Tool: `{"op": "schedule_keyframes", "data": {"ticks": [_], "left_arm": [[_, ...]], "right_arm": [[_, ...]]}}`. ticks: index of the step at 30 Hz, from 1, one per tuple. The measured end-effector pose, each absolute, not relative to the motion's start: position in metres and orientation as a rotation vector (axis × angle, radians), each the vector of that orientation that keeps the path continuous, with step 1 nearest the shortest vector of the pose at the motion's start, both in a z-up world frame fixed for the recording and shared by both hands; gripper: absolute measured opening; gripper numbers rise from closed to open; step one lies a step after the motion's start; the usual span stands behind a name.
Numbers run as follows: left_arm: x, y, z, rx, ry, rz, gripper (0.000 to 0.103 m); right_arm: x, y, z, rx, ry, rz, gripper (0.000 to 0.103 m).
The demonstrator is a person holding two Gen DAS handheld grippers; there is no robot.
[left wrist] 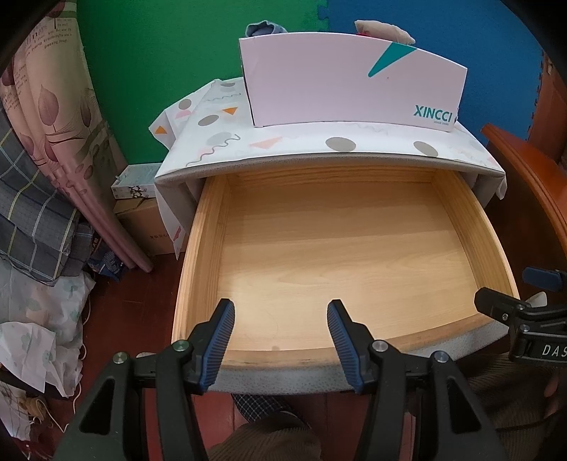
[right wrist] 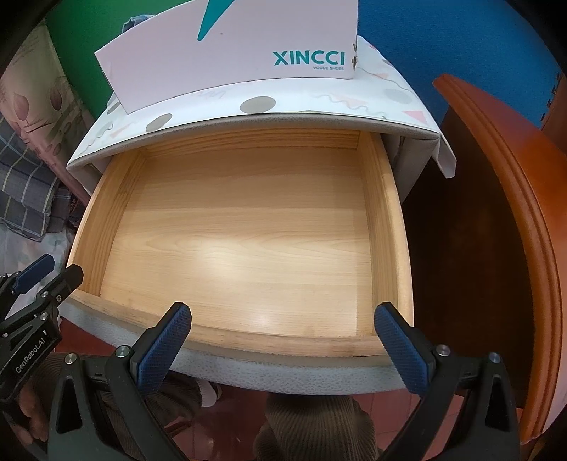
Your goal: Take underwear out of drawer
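The left hand-held gripper (left wrist: 280, 312) is held with its blue-padded fingers spread wide apart, and nothing is gripped between them. The right hand-held gripper (right wrist: 283, 315) is likewise spread wide and holds nothing. Both are poised over the near front edge of a pulled-out wooden drawer (right wrist: 384, 220), whose bare floor is seen directly ahead of the fingertips. The right hand-held gripper is partly seen at the right edge of the left wrist view, just beside the drawer's front right corner.

Beyond the drawer, a cabinet top covered with a patterned cloth (left wrist: 340, 143) is seen, and on this surface a pink shoe box (left wrist: 351, 81) marked XINCCI stands. Bunched fabric, which may be the underwear (left wrist: 262, 28), is seen protruding above the far rim of the box; its exact kind cannot be told.

To the left of the left hand-held gripper, a curtain (left wrist: 46, 117) and a cardboard carton (left wrist: 149, 227) are seen on the floor side. To the right of the right hand-held gripper, an orange-brown wooden board (right wrist: 514, 198) is seen.
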State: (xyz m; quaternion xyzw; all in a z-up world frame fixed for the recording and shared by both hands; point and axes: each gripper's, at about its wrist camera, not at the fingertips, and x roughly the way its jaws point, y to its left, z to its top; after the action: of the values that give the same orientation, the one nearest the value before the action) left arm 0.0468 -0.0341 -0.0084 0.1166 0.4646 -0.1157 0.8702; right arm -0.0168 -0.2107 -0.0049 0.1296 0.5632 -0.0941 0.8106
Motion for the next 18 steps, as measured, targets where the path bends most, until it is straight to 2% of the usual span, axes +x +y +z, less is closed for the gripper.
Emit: {"op": "schedule_keyframes", "data": {"ticks": [18], "left_arm": [[0.0473, -0.0363, -0.0111, 0.243, 0.973, -0.243, 0.056]], "right_arm": [[-0.0168, -0.2108, -0.0057, 0.276, 1.206, -0.198, 0.102]]}}
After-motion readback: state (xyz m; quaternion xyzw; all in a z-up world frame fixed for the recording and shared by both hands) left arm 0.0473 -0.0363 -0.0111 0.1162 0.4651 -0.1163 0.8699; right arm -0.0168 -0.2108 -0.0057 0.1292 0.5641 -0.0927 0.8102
